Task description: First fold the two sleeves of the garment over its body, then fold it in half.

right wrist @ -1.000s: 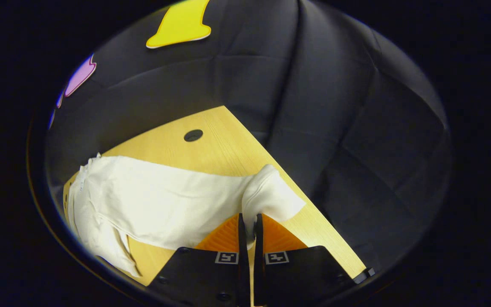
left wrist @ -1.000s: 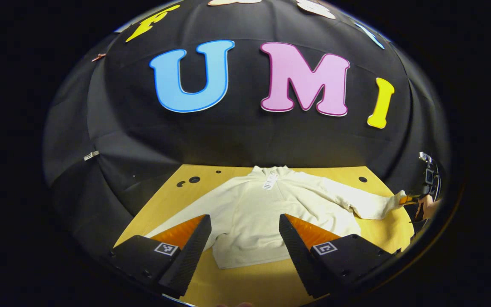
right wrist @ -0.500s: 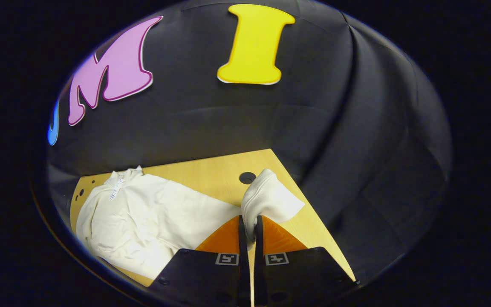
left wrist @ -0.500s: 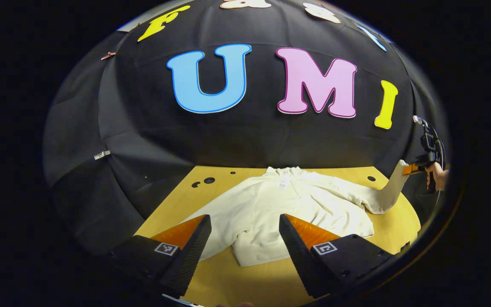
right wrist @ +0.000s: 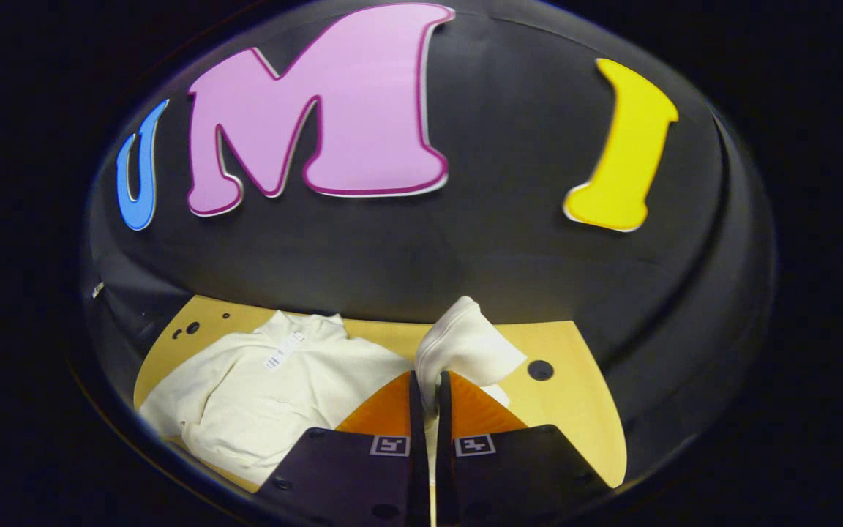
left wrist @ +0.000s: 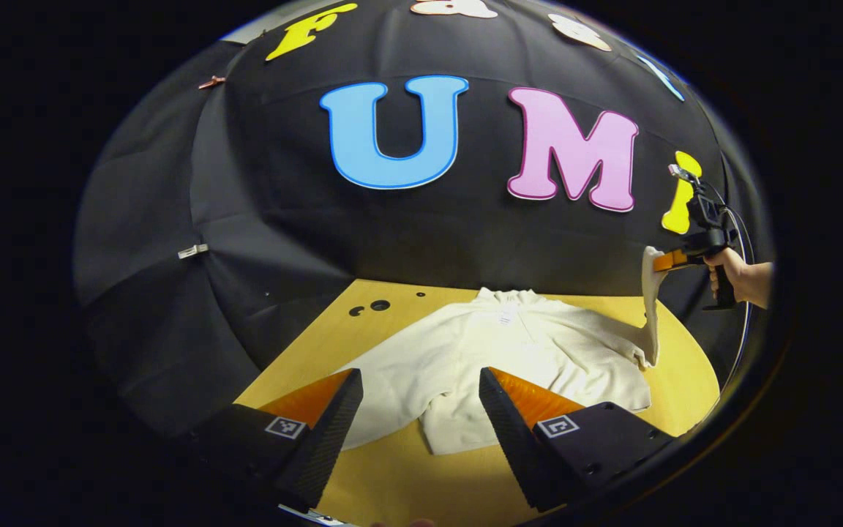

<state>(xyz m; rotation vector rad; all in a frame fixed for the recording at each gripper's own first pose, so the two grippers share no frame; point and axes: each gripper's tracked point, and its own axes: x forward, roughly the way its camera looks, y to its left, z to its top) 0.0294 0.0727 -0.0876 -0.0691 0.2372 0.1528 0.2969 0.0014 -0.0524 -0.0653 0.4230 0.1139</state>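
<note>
A cream sweatshirt (left wrist: 509, 351) lies flat on the yellow table (left wrist: 465, 483), collar toward the wall. My left gripper (left wrist: 421, 399) hovers open above the garment's near hem, with nothing between its fingers. At the far right of the left gripper view, a hand holds my right gripper (left wrist: 667, 261) high above the table, and the right sleeve (left wrist: 650, 307) hangs from it almost straight down. In the right gripper view, my right gripper (right wrist: 426, 384) is shut on the sleeve cuff (right wrist: 465, 348), which bunches over the fingertips, with the garment body (right wrist: 275, 380) lower left.
The table (right wrist: 582, 424) has round holes: several near its far left corner (left wrist: 379, 304) and one near the far right (right wrist: 540, 369). Black cloth walls surround the table on the far and side edges.
My right gripper has risen and swung inward with the cuff, lifting the right sleeve off the table until it hangs upright. My left gripper stayed open and drifted slightly left.
</note>
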